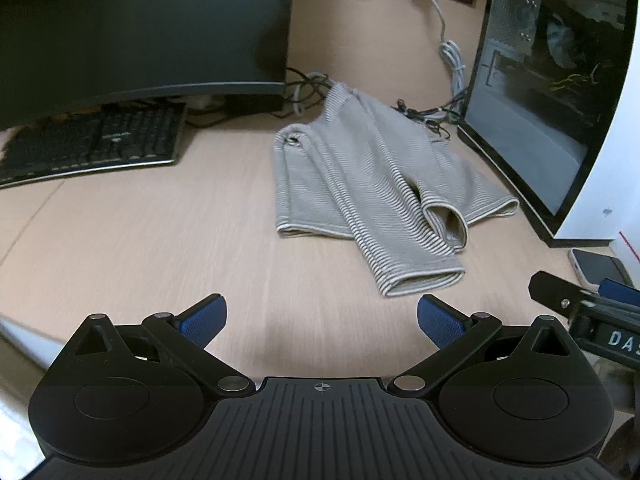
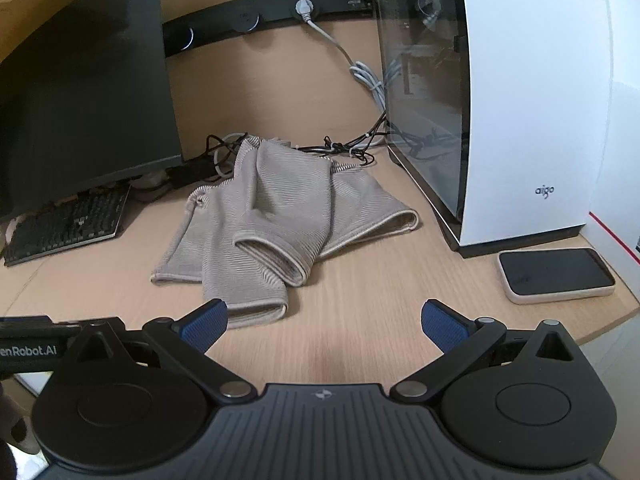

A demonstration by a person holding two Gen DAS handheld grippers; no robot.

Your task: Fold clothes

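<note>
A beige striped top [image 1: 360, 168] lies on the wooden desk [image 1: 160, 240], its two sleeves folded across the body with the cuffs pointing toward me. The right wrist view shows the same top [image 2: 272, 220] ahead and slightly left. My left gripper [image 1: 322, 320] hovers open above bare desk, short of the nearest cuff [image 1: 420, 280]. My right gripper [image 2: 324, 326] is open too; its left blue pad [image 2: 204, 324] sits just in front of that cuff [image 2: 256, 308]. Neither gripper holds anything. Part of the right gripper [image 1: 592, 312] shows at the right edge of the left wrist view.
A dark monitor [image 1: 140, 28] and black keyboard [image 1: 92, 140] stand at the left. A white computer case [image 2: 520, 100] with a glass side panel stands at the right, a phone [image 2: 556, 274] in front of it. Tangled cables [image 2: 348, 148] lie behind the top.
</note>
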